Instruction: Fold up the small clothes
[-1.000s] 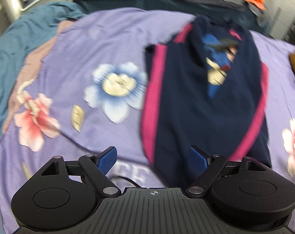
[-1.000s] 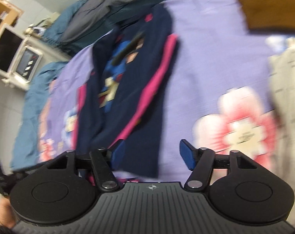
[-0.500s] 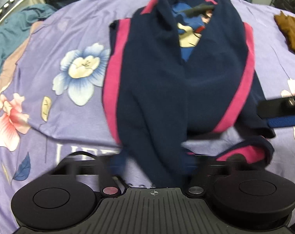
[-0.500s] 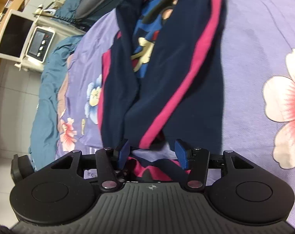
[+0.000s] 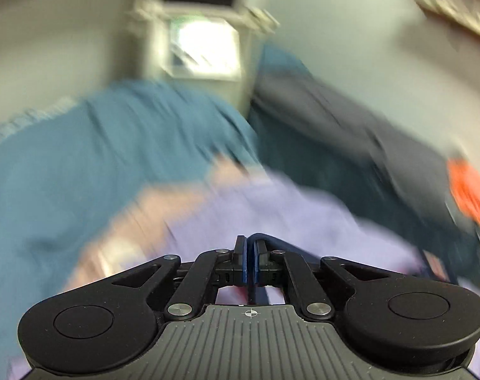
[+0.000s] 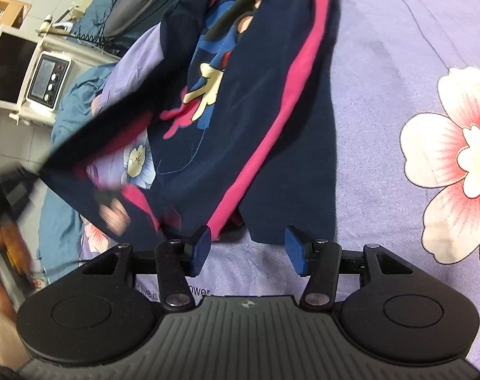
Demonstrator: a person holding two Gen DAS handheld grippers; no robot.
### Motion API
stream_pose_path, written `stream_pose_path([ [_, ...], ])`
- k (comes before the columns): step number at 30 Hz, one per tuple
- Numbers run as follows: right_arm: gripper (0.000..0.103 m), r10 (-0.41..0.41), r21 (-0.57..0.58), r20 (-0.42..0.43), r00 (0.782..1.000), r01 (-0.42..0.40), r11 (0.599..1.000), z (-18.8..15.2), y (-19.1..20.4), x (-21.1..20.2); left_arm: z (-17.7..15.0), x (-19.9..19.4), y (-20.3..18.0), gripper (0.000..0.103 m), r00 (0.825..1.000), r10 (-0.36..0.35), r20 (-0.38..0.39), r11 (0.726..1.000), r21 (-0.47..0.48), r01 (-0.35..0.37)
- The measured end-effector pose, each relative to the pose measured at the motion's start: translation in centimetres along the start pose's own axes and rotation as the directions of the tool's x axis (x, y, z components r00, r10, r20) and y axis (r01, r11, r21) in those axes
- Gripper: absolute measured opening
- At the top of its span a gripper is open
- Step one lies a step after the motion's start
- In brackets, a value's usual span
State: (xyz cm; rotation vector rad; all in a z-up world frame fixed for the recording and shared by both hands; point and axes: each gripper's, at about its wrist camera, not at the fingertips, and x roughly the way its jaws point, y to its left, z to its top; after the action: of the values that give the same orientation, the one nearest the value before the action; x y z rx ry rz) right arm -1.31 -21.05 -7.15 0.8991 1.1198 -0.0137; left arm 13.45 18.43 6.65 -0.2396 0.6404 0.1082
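Between left tool point(image 5: 249, 261) pads — navy garment point(image 6: 265, 120) edge, pinched, lifted

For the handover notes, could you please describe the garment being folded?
On the lilac flowered bedsheet lies a navy garment directly ahead of the right gripper. Bright pink side stripes and a cartoon print set it apart.

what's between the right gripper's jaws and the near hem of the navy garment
In the right wrist view, only a short strip of bare purple floral bedsheet separates the open right gripper from the hem of the navy garment; nothing else lies there.
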Motion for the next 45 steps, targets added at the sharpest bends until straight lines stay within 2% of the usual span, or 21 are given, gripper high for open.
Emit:
stream_pose_path([
  [1,0.059,-0.003,-0.009,0.001,1.0,0.003,1.0,0.0,0.2,0.0,1.1,0.8,0.4,0.057,0.999,0.032,0.022,0.999,-0.032,-0.031],
  [2,0.059,-0.005,-0.017,0.002,1.0,0.005,1.0,-0.1,0.3,0.0,1.9,1.6,0.7,0.084,0.998,0.057,0.025,0.997,-0.058,-0.055],
  [3,0.06,-0.007,-0.024,0.0,1.0,0.007,1.0,-0.2,0.4,0.0,2.4,2.3,0.9,0.103,0.997,0.077,0.016,0.994,-0.073,-0.076],
  [5,0.06,-0.008,-0.032,-0.003,1.0,0.008,0.999,-0.2,0.6,0.1,2.7,3.5,1.2,0.103,0.997,0.079,-0.016,0.995,-0.062,-0.08],
  [7,0.06,-0.008,-0.032,-0.007,1.0,0.008,0.999,-0.4,0.7,0.2,1.6,4.2,1.0,0.103,0.996,0.072,-0.042,0.997,-0.011,-0.073],
  [9,0.06,-0.009,-0.033,-0.011,1.0,0.009,0.999,-0.3,0.9,0.5,0.2,4.9,1.2,0.103,0.992,0.067,-0.106,0.997,0.056,-0.061],
  [12,0.062,-0.006,-0.028,-0.024,1.0,0.006,1.0,-0.5,1.1,1.0,-2.7,5.8,0.7,0.103,0.97,0.078,-0.232,0.99,0.129,-0.049],
  [15,0.062,0.003,-0.026,-0.047,0.999,-0.004,1.0,-0.6,1.5,1.7,-5.8,5.4,-0.5,0.103,0.947,0.015,-0.321,0.983,0.18,0.046],
  [20,0.065,0.016,-0.028,-0.078,0.997,-0.019,0.999,-0.1,2.4,3.2,-10.4,3.4,-3.2,0.103,0.912,-0.038,-0.409,0.931,0.316,0.181],
  [23,0.063,0.016,-0.019,-0.076,0.997,-0.018,1.0,0.3,2.9,4.2,-12.4,2.7,-4.6,0.103,0.902,-0.025,-0.432,0.903,0.378,0.206],
  [24,0.06,0.017,-0.016,-0.073,0.997,-0.018,1.0,0.3,3.0,4.4,-12.8,2.6,-4.8,0.103,0.899,-0.021,-0.437,0.896,0.391,0.211],
  [26,0.043,0.02,-0.017,-0.084,0.996,-0.021,1.0,0.4,3.3,5.1,-13.4,2.3,-4.8,0.103,0.894,-0.013,-0.448,0.893,0.397,0.212],
  [27,0.025,0.023,-0.019,-0.097,0.995,-0.025,1.0,0.4,3.5,5.4,-13.6,2.3,-4.7,0.103,0.889,-0.012,-0.457,0.893,0.395,0.215],
  [30,0.016,0.03,-0.057,-0.102,0.994,-0.036,0.998,-0.1,4.2,5.4,-13.7,2.4,-4.5,0.103,0.883,0.003,-0.47,0.9,0.386,0.202],
  [31,0.008,0.033,-0.079,-0.093,0.995,-0.041,0.996,-0.3,4.3,5.1,-13.7,2.4,-4.4,0.103,0.881,0.009,-0.472,0.902,0.383,0.197],
  [32,0.004,0.039,-0.096,-0.083,0.996,-0.047,0.994,-0.5,4.4,4.7,-13.6,2.3,-4.3,0.103,0.88,0.013,-0.474,0.905,0.38,0.191],
  [34,0.002,0.063,-0.099,-0.066,0.996,-0.07,0.993,-0.4,4.3,3.7,-13.5,2.1,-4.2,0.103,0.879,0.015,-0.476,0.911,0.369,0.184],
  [37,0.002,0.151,-0.059,-0.013,0.988,-0.151,0.987,0.2,3.8,1.1,-13.4,1.8,-4.2,0.103,0.875,0.011,-0.483,0.916,0.356,0.185],
  [40,0.002,0.233,-0.053,0.079,0.969,-0.229,0.972,1.1,3.6,-2.8,-13.9,1.3,-5.0,0.103,0.872,0.009,-0.489,0.907,0.371,0.198],
  [42,0.002,0.278,-0.043,0.156,0.948,-0.275,0.961,1.9,3.2,-5.5,-14.3,1.0,-5.7,0.103,0.872,0.013,-0.489,0.896,0.393,0.207],
  [45,0.002,0.28,-0.028,0.27,0.921,-0.283,0.959,3.5,1.9,-9.1,-14.8,0.4,-6.8,0.103,0.874,0.006,-0.486,0.882,0.414,0.224],
])
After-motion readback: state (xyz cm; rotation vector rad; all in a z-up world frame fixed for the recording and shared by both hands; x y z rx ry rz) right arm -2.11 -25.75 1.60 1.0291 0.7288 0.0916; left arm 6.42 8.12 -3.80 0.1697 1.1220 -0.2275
